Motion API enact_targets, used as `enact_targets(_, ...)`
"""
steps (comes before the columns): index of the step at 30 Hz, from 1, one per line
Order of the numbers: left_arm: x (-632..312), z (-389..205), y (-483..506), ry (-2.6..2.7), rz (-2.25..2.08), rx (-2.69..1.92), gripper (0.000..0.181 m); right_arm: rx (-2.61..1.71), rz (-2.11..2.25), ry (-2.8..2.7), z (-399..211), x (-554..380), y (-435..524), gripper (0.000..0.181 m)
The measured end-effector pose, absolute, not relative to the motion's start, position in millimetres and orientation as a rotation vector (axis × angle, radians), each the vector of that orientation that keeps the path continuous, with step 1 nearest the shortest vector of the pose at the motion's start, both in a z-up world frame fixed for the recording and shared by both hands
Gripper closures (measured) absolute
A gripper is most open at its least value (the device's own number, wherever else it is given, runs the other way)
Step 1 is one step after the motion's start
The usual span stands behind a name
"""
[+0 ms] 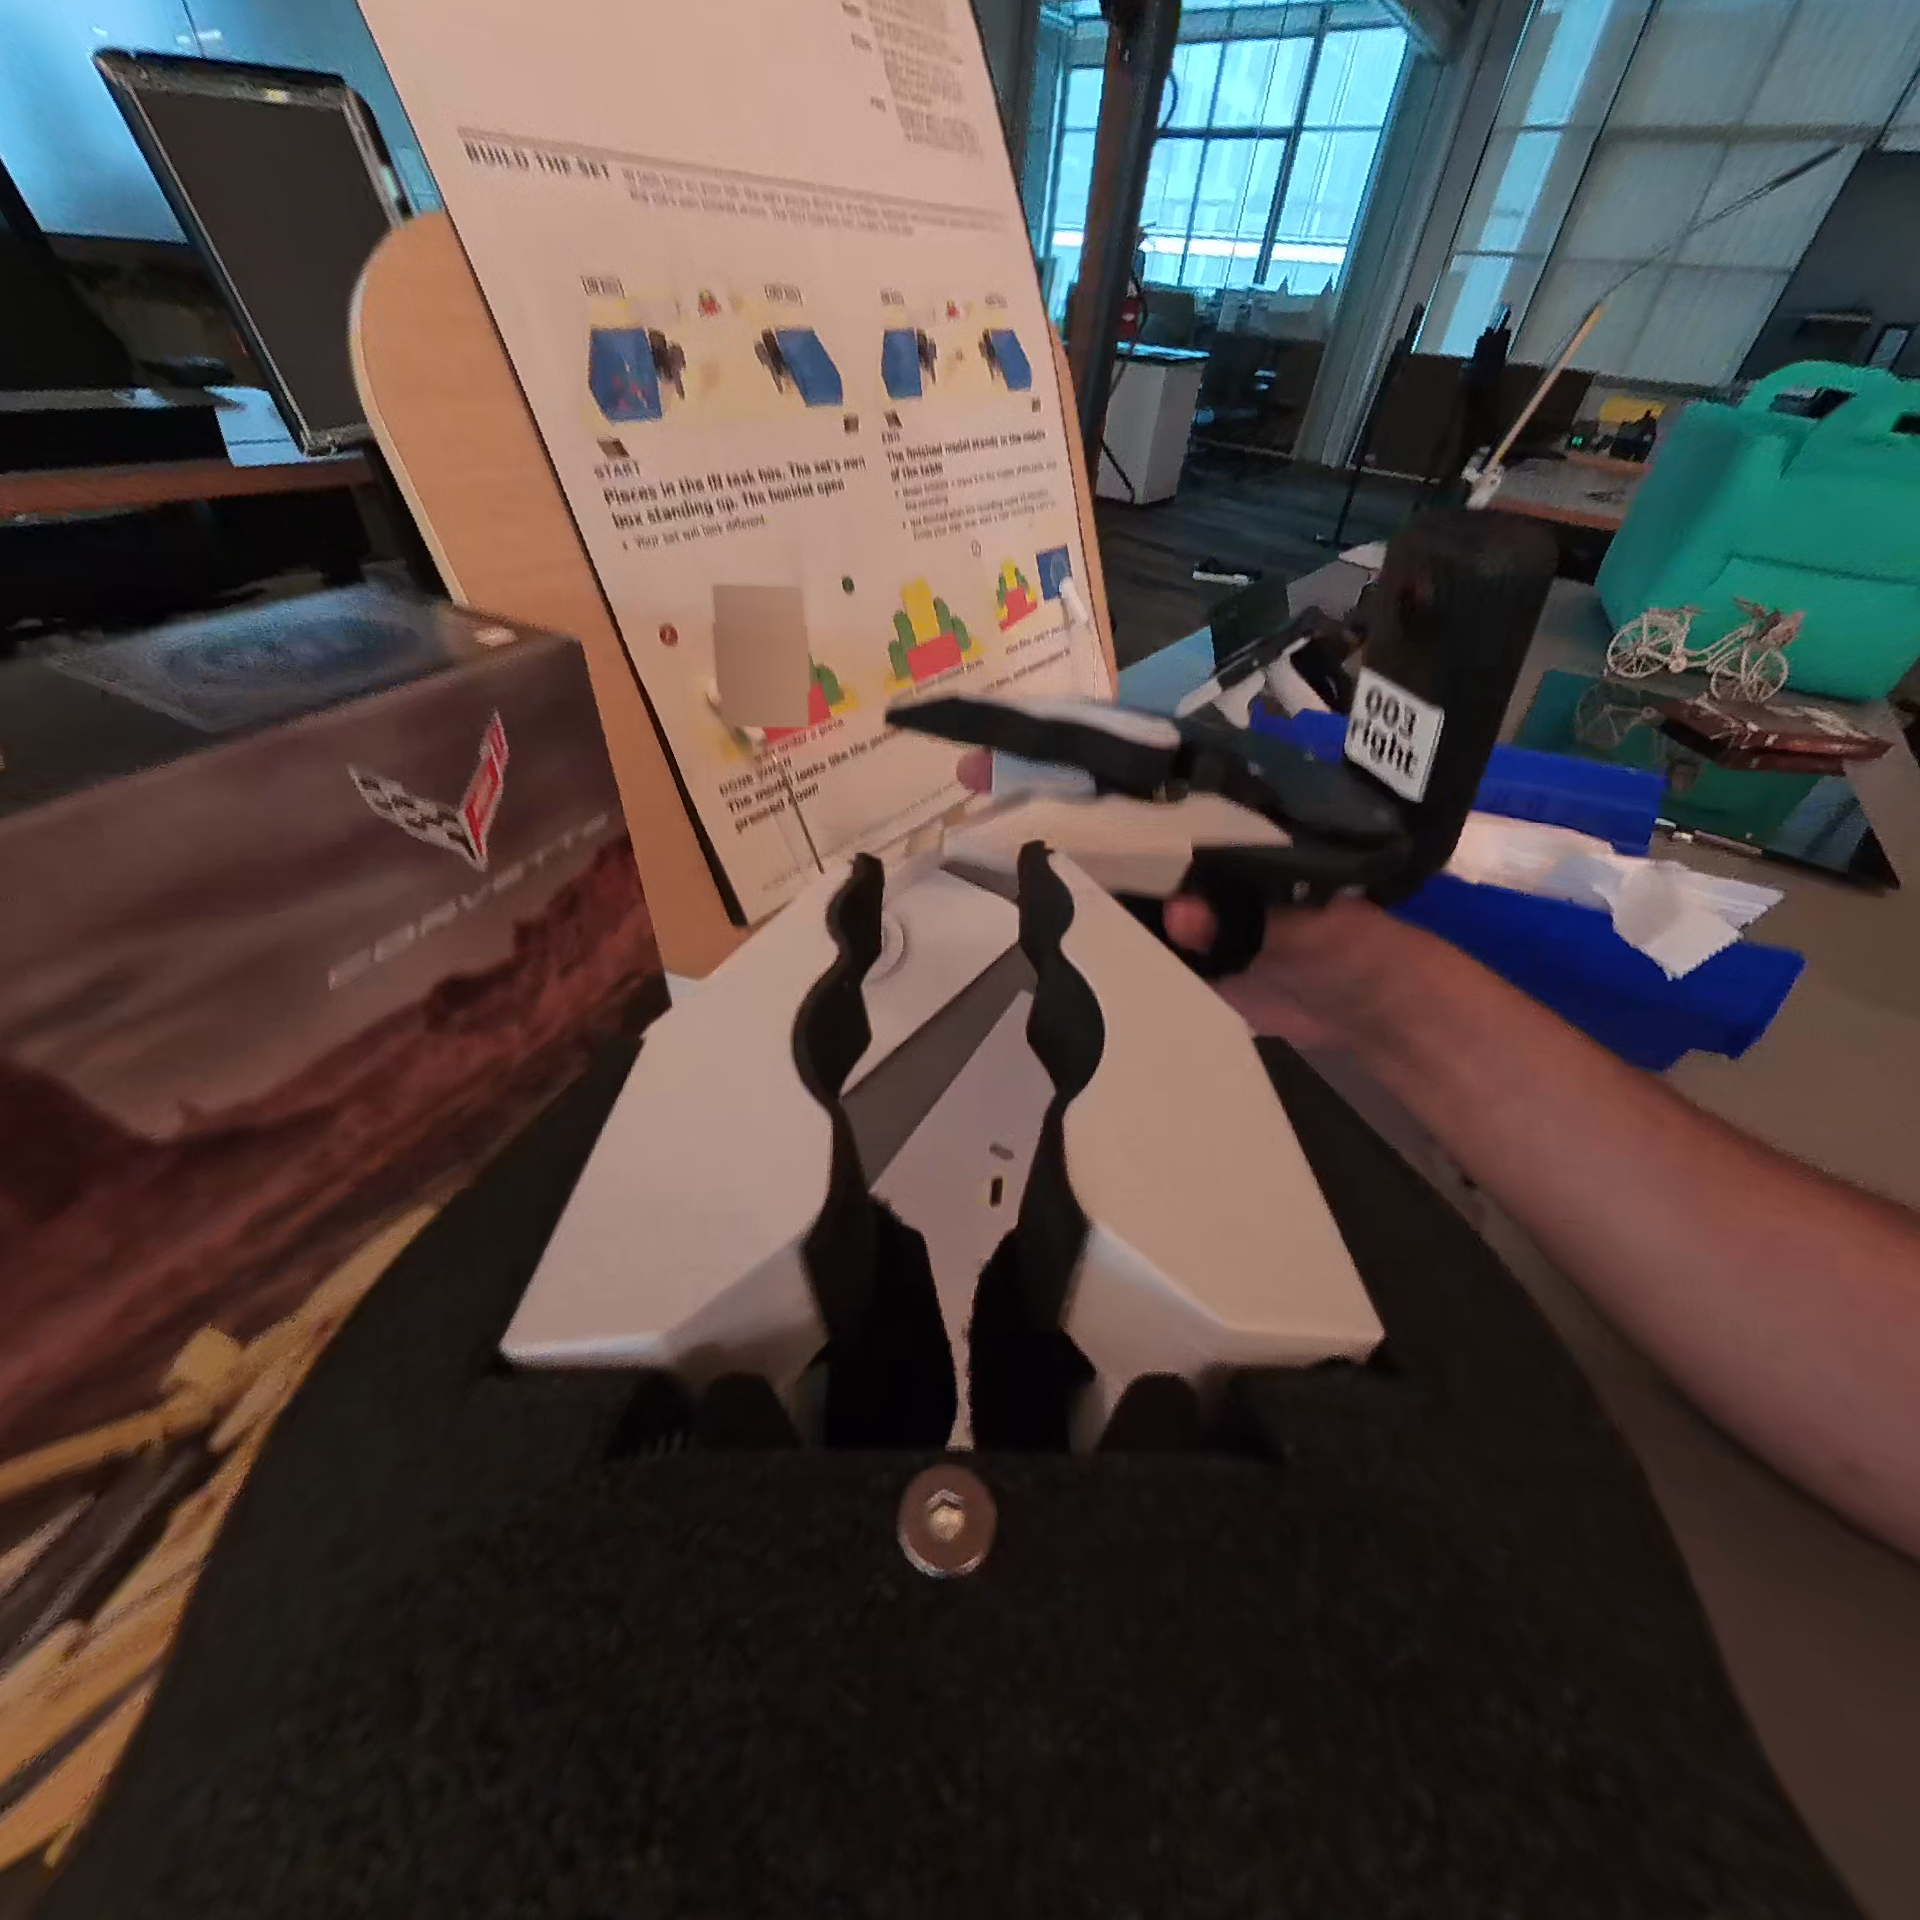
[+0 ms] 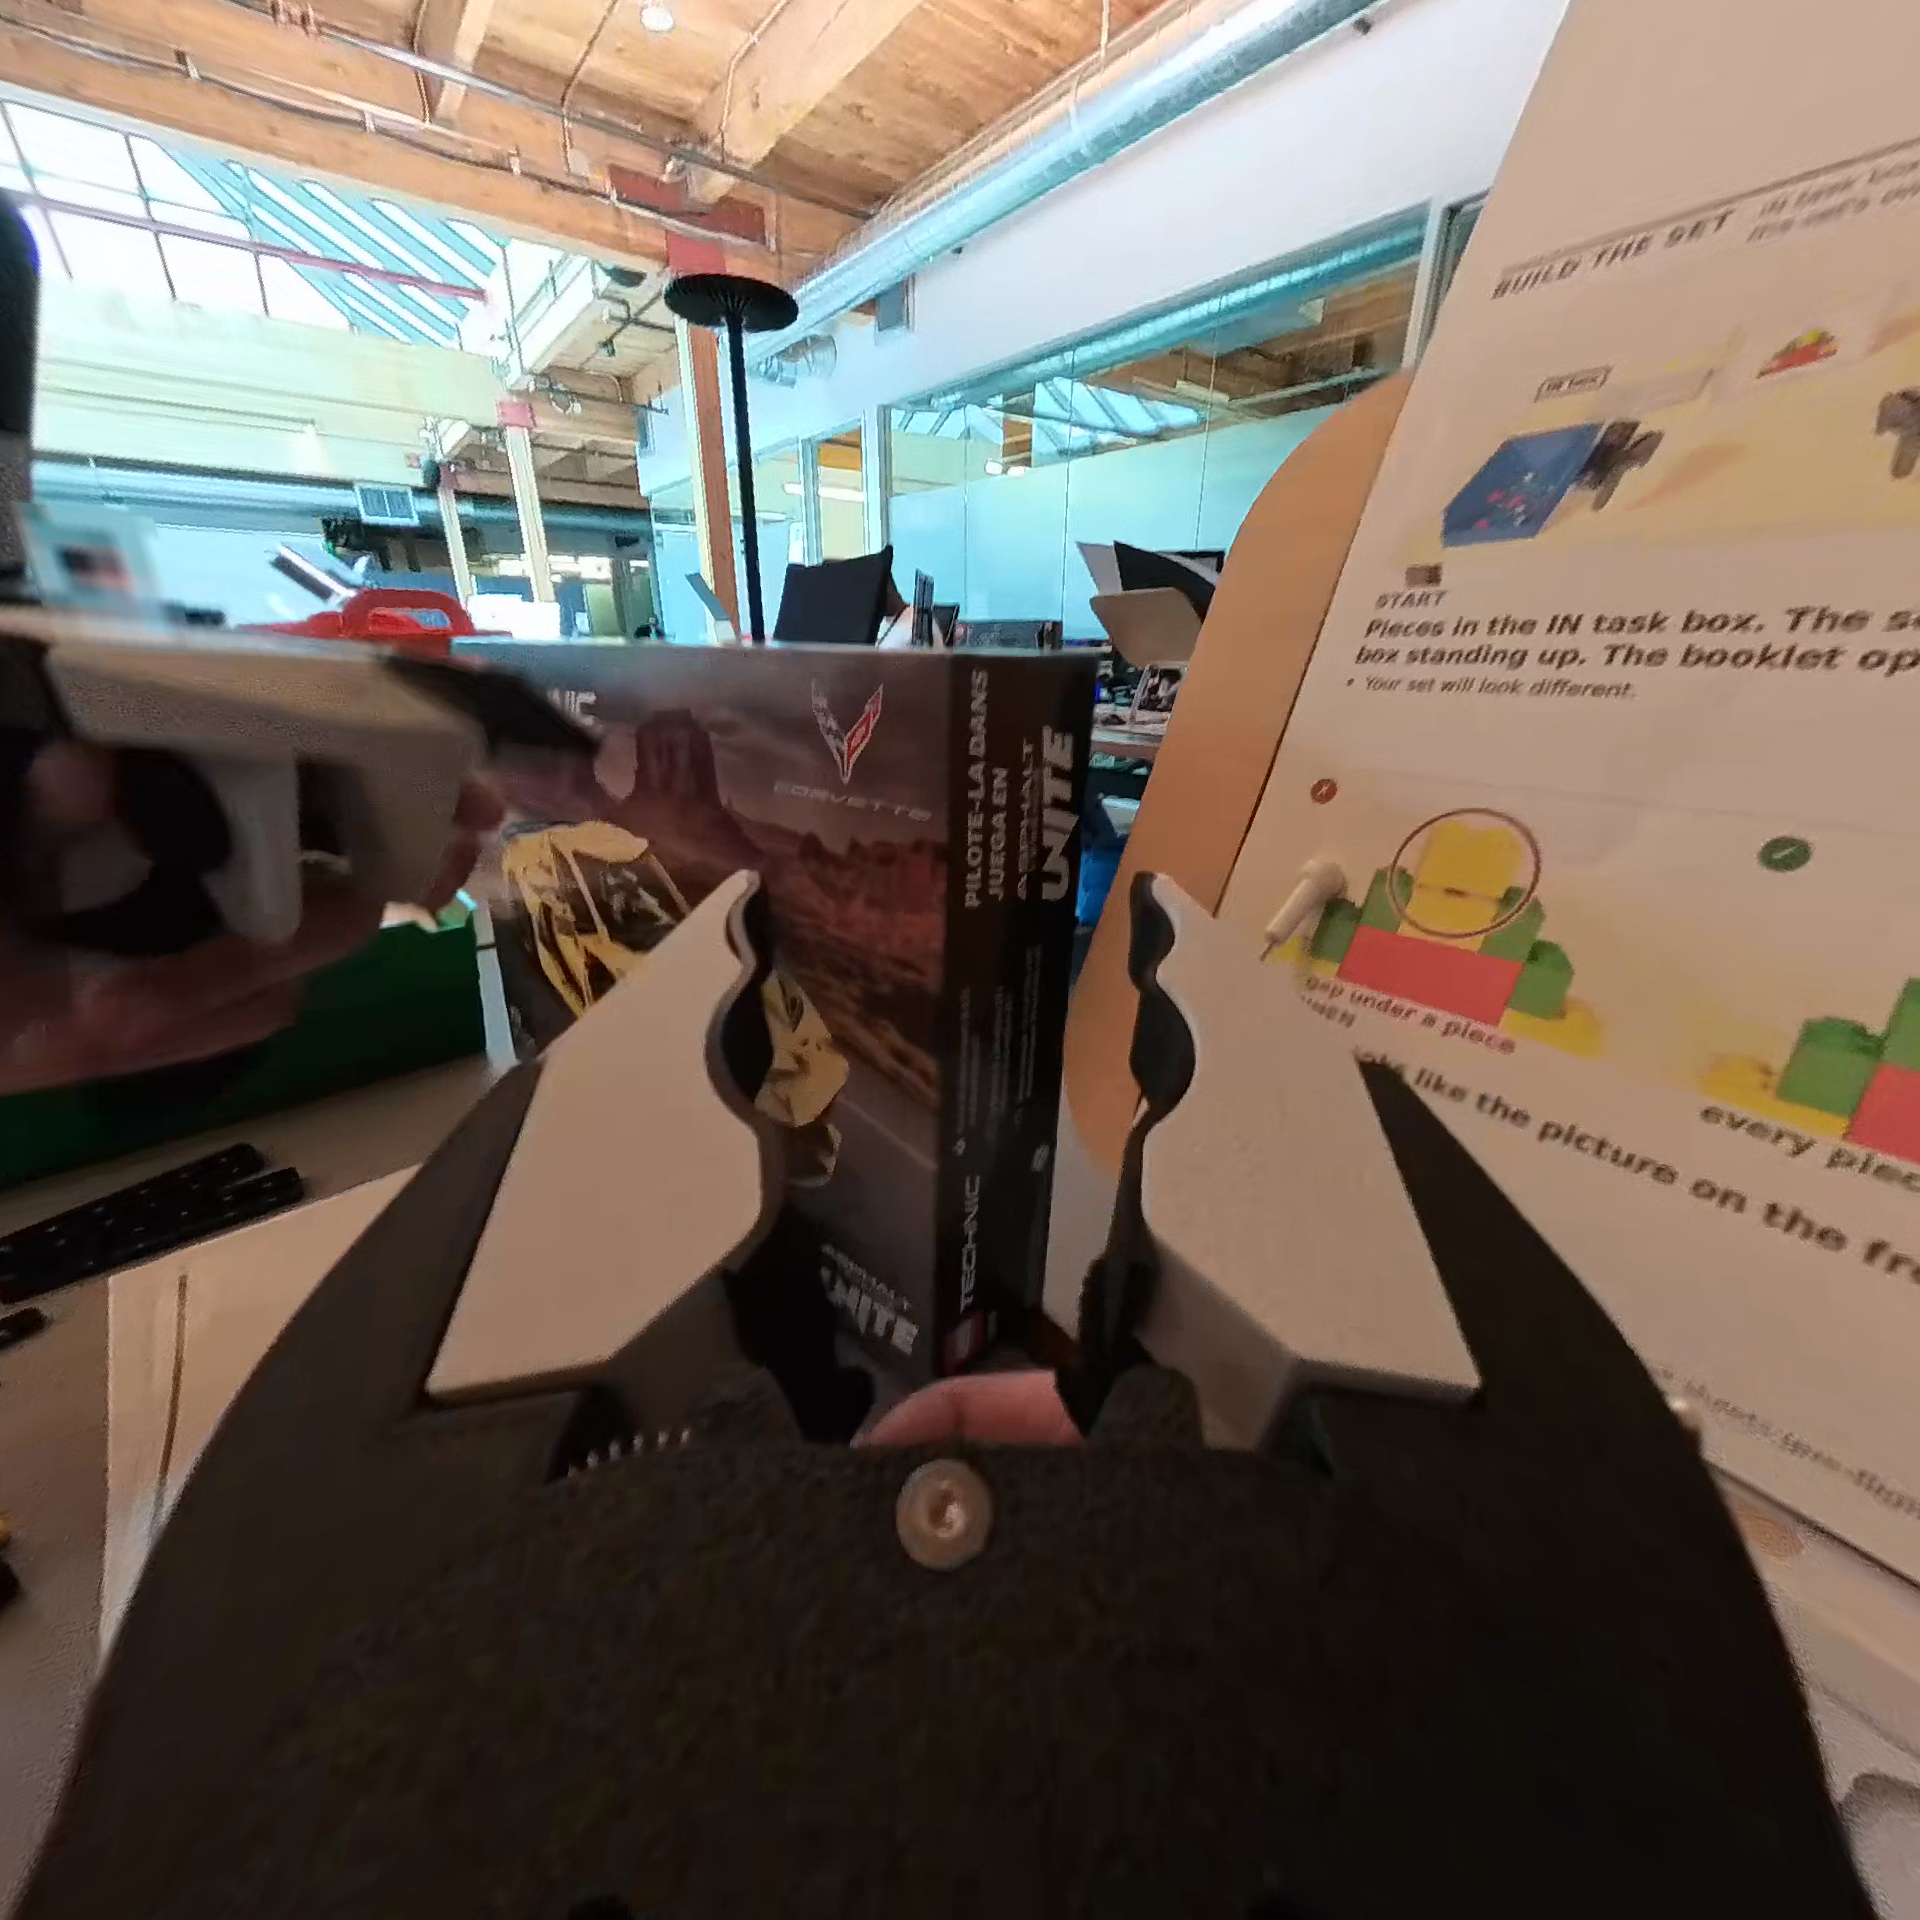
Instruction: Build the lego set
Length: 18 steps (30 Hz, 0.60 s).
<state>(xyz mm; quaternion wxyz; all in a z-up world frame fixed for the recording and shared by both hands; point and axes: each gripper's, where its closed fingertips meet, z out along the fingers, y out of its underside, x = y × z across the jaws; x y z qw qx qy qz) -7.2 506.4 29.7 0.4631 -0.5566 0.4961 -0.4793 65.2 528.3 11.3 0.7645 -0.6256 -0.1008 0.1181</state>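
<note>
Honestly the build looks like it hasn't started yet. Both claws are up in the air with nothing in them. The left gripper (image 1: 951,868) has its fingers parted with a gap between the wavy black pads, nothing pinched. The right gripper (image 2: 951,904) is spread wider, also empty. Near to far in the right wrist view: just past the right claw's tips stands the set's box (image 2: 831,935), upright and dark with a yellow car on it, framed between the two fingers but not touched by them. It sits left of the left claw in the other view. Low on the left there are a few black beams (image 2: 135,1216) lying on the table (image 2: 62,1403), well off to the side of the claw, and they look loose rather than joined. Behind that is a green bin (image 2: 343,1029). The instruction sheet (image 1: 748,416) leans on a wooden board behind both claws. A blue bin (image 1: 1621,956) holding something white sits beyond the right claw in the left view. No assembled model shows anywhere, so basically everything is left to do.
</note>
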Motion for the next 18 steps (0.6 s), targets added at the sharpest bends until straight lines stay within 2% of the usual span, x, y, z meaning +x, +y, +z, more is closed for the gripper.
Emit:
enact_targets(1, -3.6, 34.7, 509.7, 1.214, -1.183, -1.36, 0.156, -1.375, 0.253, -0.22, 6.7, 64.0, 528.2, 0.113)
enact_targets(6, -1.6, 38.5, 521.0, 1.156, -1.235, -1.361, 0.157, -1.397, 0.278, -0.18, -12.5, 58.7, 515.3, 0.115)
enact_targets(13, -15.9, 25.2, 513.2, 1.167, -1.201, -1.395, 0.158, -1.411, 0.274, -0.176, 10.4, 63.0, 510.9, 0.114)
enact_targets(18, -38.0, 4.2, 497.8, 1.16, -1.237, -1.497, 0.156, -1.504, 0.238, -0.128, -3.3, 48.2, 467.5, 0.114)
